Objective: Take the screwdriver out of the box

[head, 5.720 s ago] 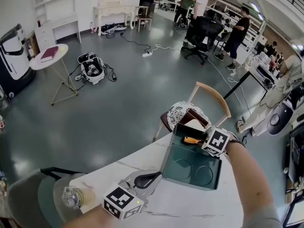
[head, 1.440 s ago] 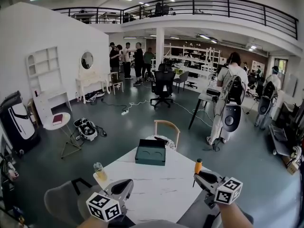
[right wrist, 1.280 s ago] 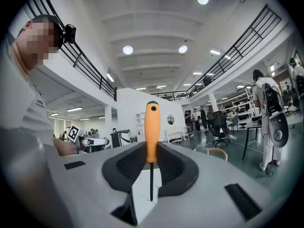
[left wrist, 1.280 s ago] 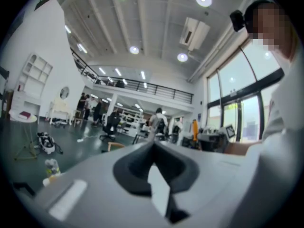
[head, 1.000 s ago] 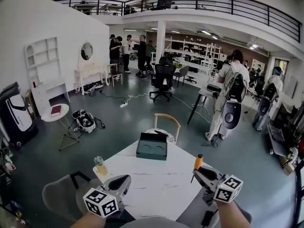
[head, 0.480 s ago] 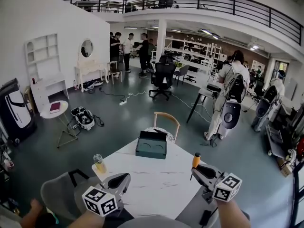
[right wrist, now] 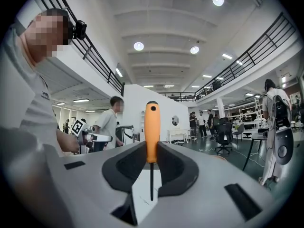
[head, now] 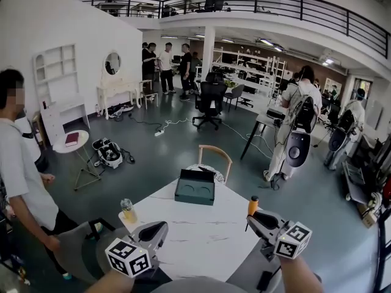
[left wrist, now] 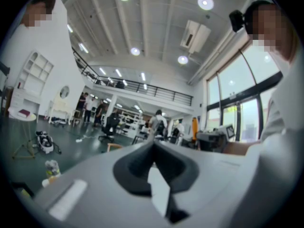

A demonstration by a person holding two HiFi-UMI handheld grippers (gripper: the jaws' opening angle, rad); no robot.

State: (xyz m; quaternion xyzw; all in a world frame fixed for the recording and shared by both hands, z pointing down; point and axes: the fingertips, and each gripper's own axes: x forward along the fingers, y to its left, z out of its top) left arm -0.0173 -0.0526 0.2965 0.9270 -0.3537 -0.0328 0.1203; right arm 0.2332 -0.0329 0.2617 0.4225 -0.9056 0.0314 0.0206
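Two changes versus a few seconds back, reading left to right: a bystander in a pale tee now stands at far left, off the table and not in the way, and the screwdriver is no longer in the box. Drink bottle sits on the table's left corner. Left gripper hovers low at the near left edge, jaws closed right up with nothing between them. Box sits at the table's far edge in front of a chair, well apart from both grippers. Right gripper is at the near right edge, jaws part-closed and clamped on the screwdriver. So the tool is now in the air, clear of the box. I'd call the extraction itself done; only a set-down could remain, if one is wanted. Tool stands upright: orange handle on top with a small hole near its end, thin dark shaft pointing down between the jaws, pads gripping the handle's lower part. Looks square in the grip, no visible tilt.
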